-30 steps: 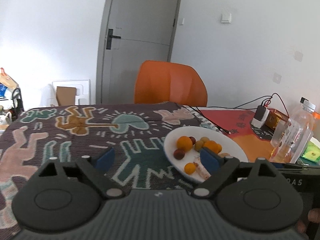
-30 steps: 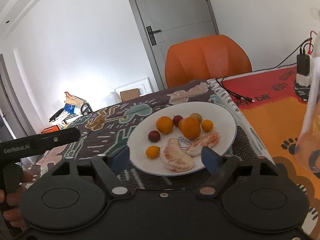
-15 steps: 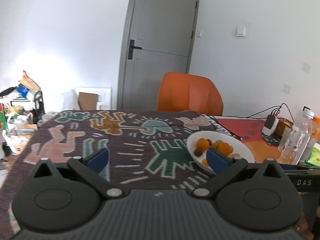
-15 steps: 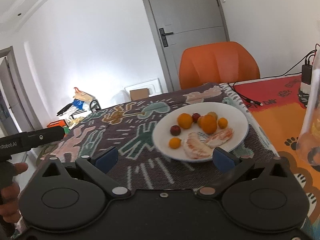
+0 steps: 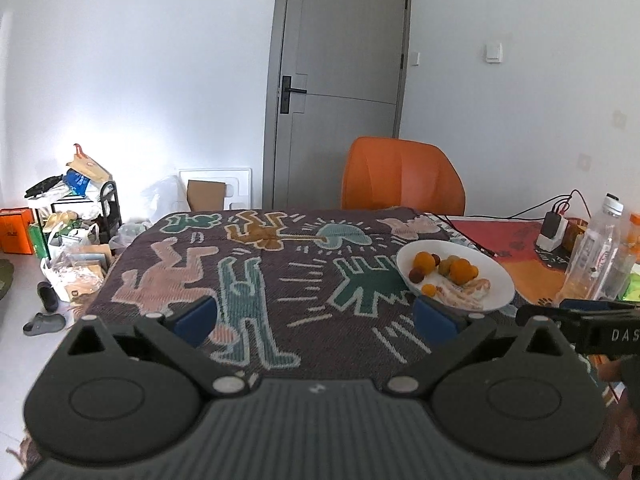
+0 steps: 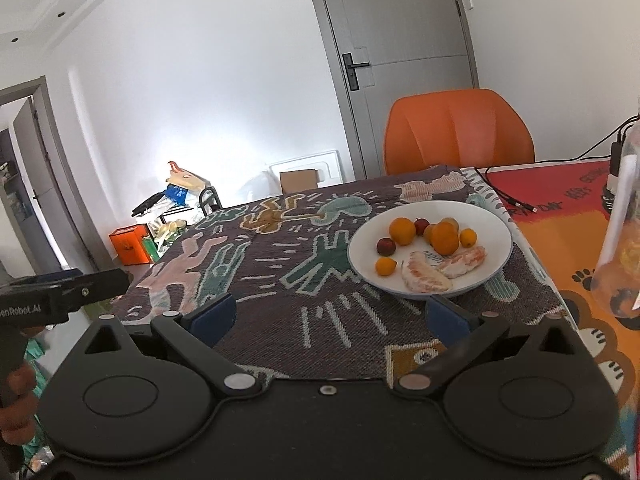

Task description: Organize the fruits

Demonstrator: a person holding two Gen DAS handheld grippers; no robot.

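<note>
Right wrist view shows the plate (image 6: 496, 264) on the tabletop (image 6: 280, 300), ahead of the right tongs (image 6: 329, 316), which are spread and empty. Left tongs (image 5: 316, 316) are spread too. I count two oranges (image 6: 402, 231), two small oranges, two plums (image 6: 385, 245), one greenish fruit and two peeled segments (image 6: 424, 279). Round fruit may roll off if the tongs push the rim.
</note>
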